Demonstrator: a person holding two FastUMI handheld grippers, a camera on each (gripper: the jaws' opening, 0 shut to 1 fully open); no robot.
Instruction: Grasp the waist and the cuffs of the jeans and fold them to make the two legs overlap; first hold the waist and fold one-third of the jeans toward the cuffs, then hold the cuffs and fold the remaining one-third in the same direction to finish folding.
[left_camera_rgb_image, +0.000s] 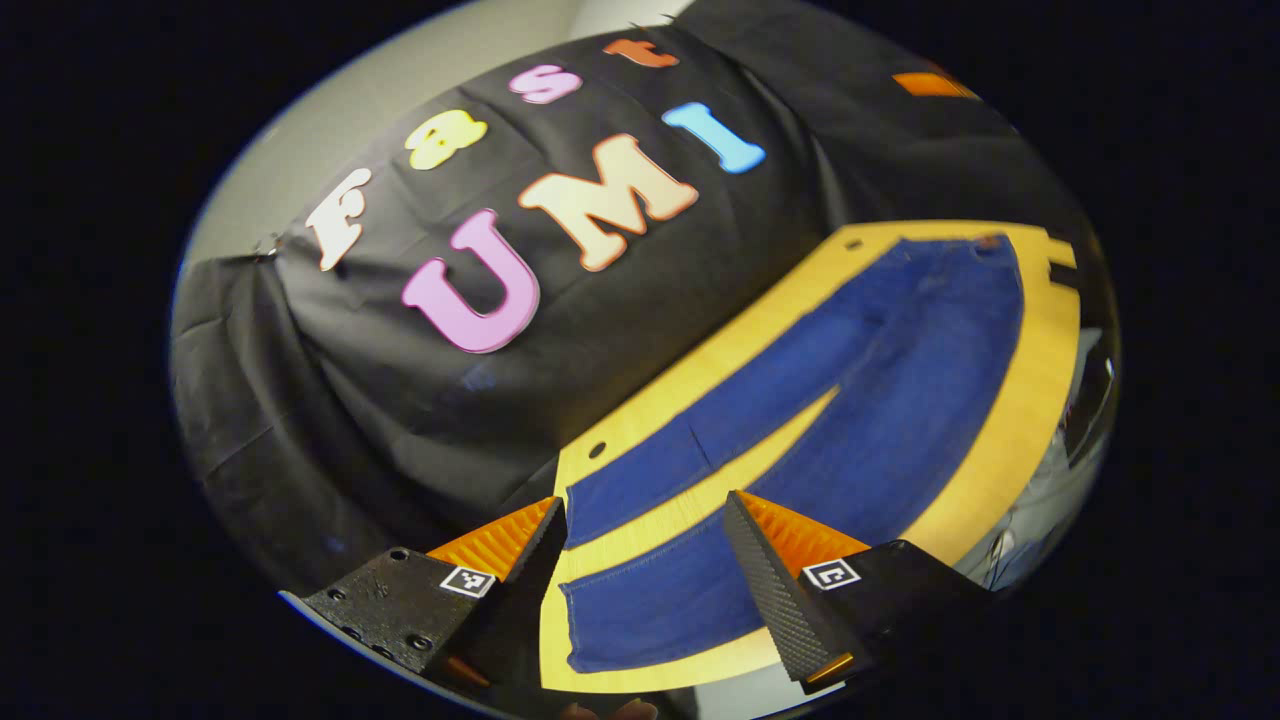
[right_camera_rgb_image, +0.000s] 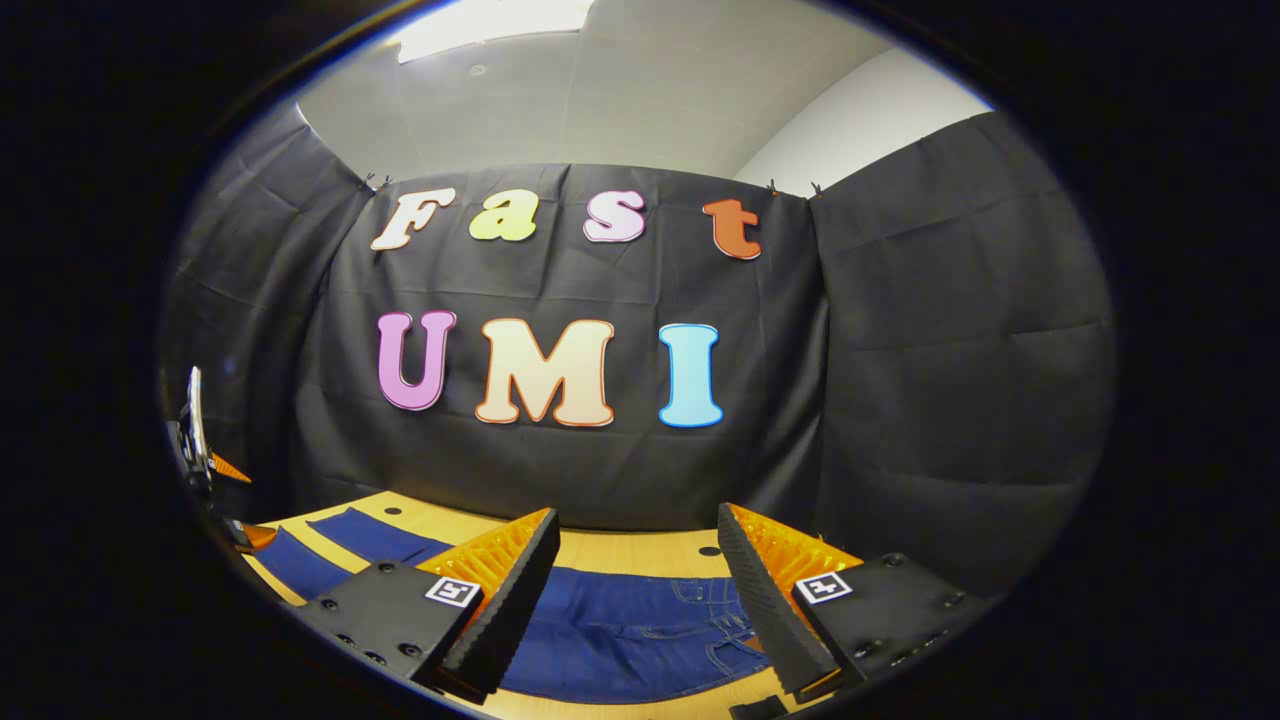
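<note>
Black cloth walls back a yellow wooden table (left_camera_rgb_image: 1010, 440) where blue jeans (left_camera_rgb_image: 880, 400) lie flat, legs spread, running from lower centre to upper right. Left gripper (left_camera_rgb_image: 645, 515) hovers open above the cuffs; right gripper (right_camera_rgb_image: 635, 530) hovers open above the waist (right_camera_rgb_image: 690, 610).

Blue jeans (left_camera_rgb_image: 870, 400), unfolded, flat on wooden table (left_camera_rgb_image: 1010, 430), legs apart

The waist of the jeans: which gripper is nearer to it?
Right. The right gripper hovers over the waist; the left gripper is at the cuffs.
</note>
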